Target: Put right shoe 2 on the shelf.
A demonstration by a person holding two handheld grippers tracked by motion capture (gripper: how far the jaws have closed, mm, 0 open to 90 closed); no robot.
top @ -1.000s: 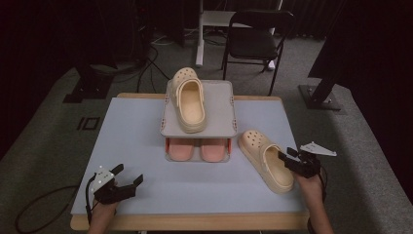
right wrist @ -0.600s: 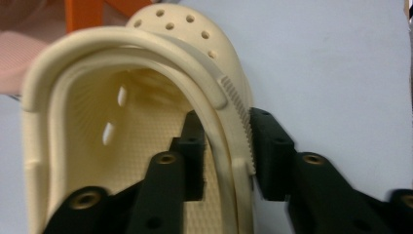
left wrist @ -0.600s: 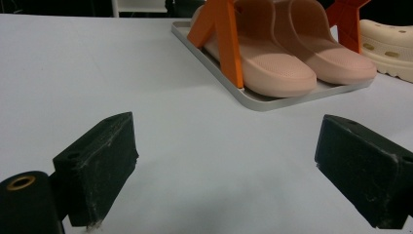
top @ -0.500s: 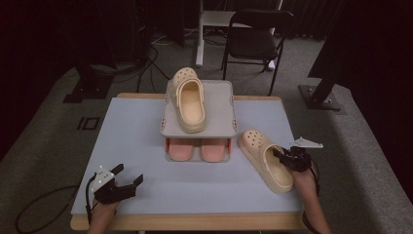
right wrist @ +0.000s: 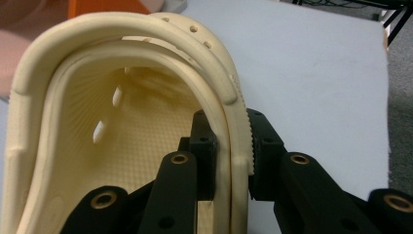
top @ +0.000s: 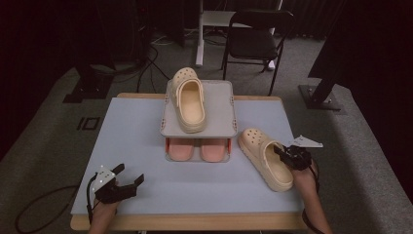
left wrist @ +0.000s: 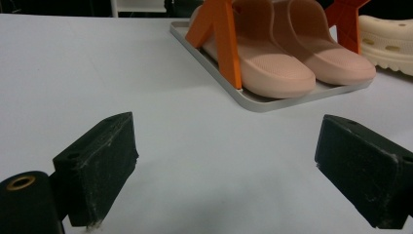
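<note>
It looks like a recording studio or test lab rather than anyone's home. Black curtains [top: 58, 29] hang all around, shutting the space in darkness, and the floor is plain grey carpet [top: 44, 122]. Cables [top: 146, 58] snake across it toward dark equipment stands [top: 90, 83] with heavy flat bases; another such base [top: 319, 95] sits off to the right. A black folding chair [top: 253, 41] stands behind, beside a white post [top: 199, 34]. In the middle is one bench [top: 131, 141] with a pale blue-grey mat over a wooden top, lit from above and laid out like a staged work area.
</note>
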